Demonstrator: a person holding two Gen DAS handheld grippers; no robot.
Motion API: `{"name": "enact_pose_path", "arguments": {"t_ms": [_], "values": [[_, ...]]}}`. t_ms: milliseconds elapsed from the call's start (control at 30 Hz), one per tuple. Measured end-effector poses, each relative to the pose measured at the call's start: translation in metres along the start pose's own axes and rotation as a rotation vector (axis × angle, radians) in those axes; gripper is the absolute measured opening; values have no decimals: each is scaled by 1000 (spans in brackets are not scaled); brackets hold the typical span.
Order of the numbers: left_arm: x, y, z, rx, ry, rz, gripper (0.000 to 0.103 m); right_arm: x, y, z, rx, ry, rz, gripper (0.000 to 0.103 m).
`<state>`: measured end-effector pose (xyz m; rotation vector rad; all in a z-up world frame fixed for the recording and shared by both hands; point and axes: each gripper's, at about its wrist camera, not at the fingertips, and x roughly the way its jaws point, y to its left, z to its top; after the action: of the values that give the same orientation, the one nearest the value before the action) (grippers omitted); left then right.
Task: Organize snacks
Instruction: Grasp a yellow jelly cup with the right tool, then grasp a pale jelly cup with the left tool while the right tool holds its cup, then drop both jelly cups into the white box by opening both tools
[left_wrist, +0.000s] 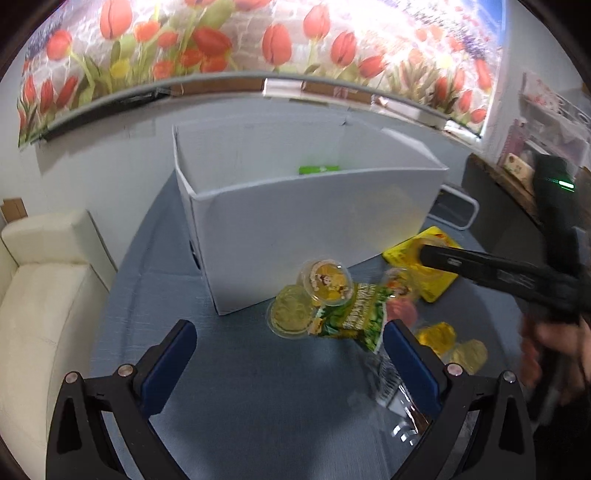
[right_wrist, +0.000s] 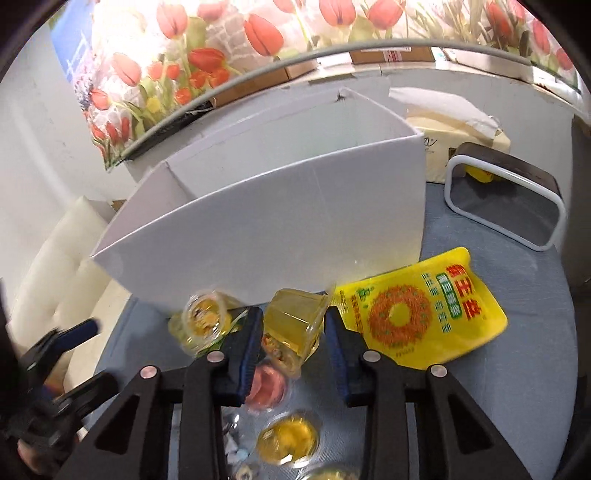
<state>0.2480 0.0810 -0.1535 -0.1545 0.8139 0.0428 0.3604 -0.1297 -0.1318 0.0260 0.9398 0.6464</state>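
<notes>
Right tool (right_wrist: 293, 334) is clamped on a clear jelly cup (right_wrist: 295, 325) of yellow jelly, tilted on its side between the blue pads (right_wrist: 247, 343), lifted above the snack pile. Left tool (left_wrist: 290, 363) has its fingers wide apart and holds nothing; the pile lies just ahead of it, toward one o'clock.

Largest on the blue-grey surface (left_wrist: 236, 406) is the white box (left_wrist: 314, 240), open at the top, at twelve o'clock from both tools; something green (left_wrist: 319, 169) shows inside it near the far wall. A yellow snack pouch (right_wrist: 410, 314) lies flat at two o'clock from the right tool, just beside the box's near corner. A green-printed packet (left_wrist: 354, 314) lies in front of the box, touching a second jelly cup (left_wrist: 327, 282) tipped on its side and a flat round cup (left_wrist: 290, 315) at the packet's nine o'clock. A pink jelly cup (right_wrist: 266, 386) sits below the held cup, partly hidden by the right tool's left finger, and another yellow cup (right_wrist: 290, 439) lies at six o'clock from it. A white-rimmed bin (right_wrist: 509, 199) lies on its side at two o'clock, well apart from the pile.
</notes>
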Motion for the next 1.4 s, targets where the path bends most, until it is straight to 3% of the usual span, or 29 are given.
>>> {"name": "enact_pose_path", "arguments": {"t_ms": [233,400,467,567,600,633,733,1067,1400], "values": [[40,3,0,6,58,51,102,-35,5,-26,13,-53,37,37],[56,6,5,-9,66,38,101,-56,21,-35,22,-101,76,37],[64,7,6,-19,88,28,88,-62,26,-40,23,-112,88,37],[71,7,5,-32,99,15,79,-73,32,-45,12,-121,100,37],[73,6,5,-30,99,28,57,-76,33,-46,6,-124,98,37],[73,5,5,-20,96,40,47,-78,35,-46,-1,-127,94,37],[73,1,5,1,103,32,43,-81,37,-47,-1,-132,102,37],[41,0,-6,-22,74,-75,41,-85,42,-49,-6,-142,107,37],[-63,-3,21,4,-115,-140,42,-78,60,-27,-62,-154,119,37]]}}
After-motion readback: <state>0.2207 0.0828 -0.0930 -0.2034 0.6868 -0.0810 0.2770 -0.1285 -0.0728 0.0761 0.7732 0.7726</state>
